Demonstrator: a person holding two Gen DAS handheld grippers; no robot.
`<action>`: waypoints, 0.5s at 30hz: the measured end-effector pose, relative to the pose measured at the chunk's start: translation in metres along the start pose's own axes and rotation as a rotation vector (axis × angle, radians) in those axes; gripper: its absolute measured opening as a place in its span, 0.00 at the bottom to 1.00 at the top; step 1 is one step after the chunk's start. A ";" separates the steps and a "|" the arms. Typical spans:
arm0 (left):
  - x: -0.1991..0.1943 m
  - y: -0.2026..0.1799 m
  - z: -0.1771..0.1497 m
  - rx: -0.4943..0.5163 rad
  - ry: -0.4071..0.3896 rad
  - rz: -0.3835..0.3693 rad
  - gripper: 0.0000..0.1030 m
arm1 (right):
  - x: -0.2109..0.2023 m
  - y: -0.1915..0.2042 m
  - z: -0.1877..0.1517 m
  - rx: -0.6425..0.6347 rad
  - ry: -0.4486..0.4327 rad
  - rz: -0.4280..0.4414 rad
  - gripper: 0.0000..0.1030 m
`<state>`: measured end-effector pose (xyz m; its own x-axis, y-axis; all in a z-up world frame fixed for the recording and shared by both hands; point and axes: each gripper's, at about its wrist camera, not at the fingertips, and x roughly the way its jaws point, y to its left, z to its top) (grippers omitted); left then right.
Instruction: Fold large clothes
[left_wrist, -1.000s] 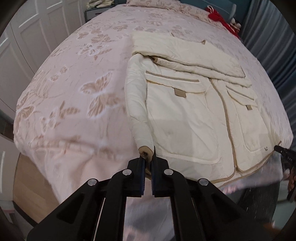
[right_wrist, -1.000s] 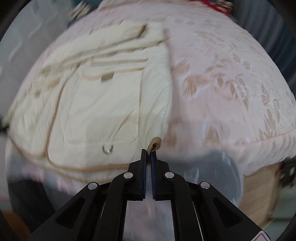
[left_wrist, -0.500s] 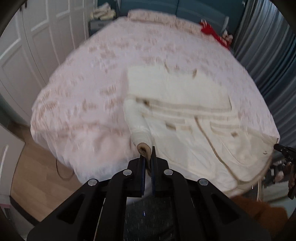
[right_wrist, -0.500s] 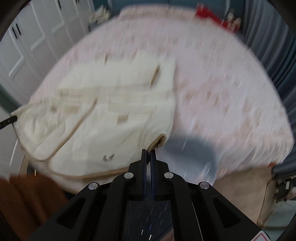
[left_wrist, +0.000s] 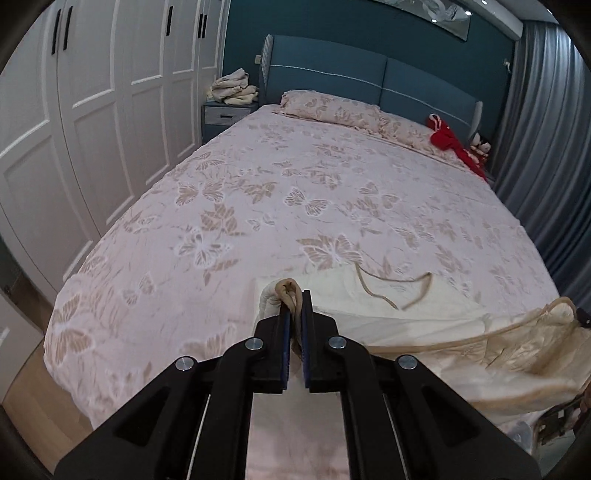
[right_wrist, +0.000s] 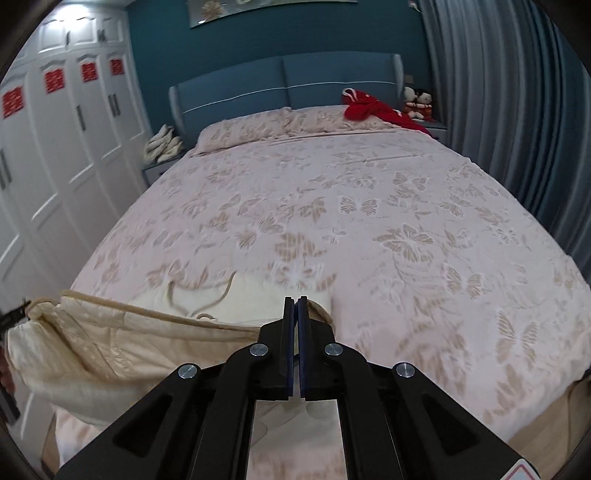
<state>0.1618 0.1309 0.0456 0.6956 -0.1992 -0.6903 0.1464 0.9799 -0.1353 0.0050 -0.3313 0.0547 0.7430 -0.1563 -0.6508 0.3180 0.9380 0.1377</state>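
The left gripper (left_wrist: 294, 299) pinches a tan-trimmed cuff of the cream quilted jacket (left_wrist: 480, 354), its jaws closed on the bunched cloth. The right gripper (right_wrist: 295, 304) clamps the jacket's tan-piped hem, jaws nearly touching. The jacket hangs slack between them at the near edge of the bed (left_wrist: 280, 192), whose pink cover carries woven butterflies. A red garment (right_wrist: 373, 109) lies at the bed's far end.
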 end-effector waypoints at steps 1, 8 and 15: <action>0.013 -0.002 0.004 0.003 0.001 0.012 0.05 | 0.014 -0.001 0.004 0.020 -0.001 0.000 0.01; 0.108 -0.014 0.012 0.016 0.086 0.103 0.05 | 0.094 -0.005 0.018 0.099 0.026 -0.055 0.00; 0.170 -0.011 -0.003 0.017 0.176 0.158 0.07 | 0.145 -0.036 0.015 0.225 0.085 -0.097 0.00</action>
<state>0.2766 0.0859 -0.0724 0.5775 -0.0381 -0.8155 0.0583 0.9983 -0.0053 0.1102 -0.3925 -0.0332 0.6535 -0.2070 -0.7281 0.5155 0.8261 0.2278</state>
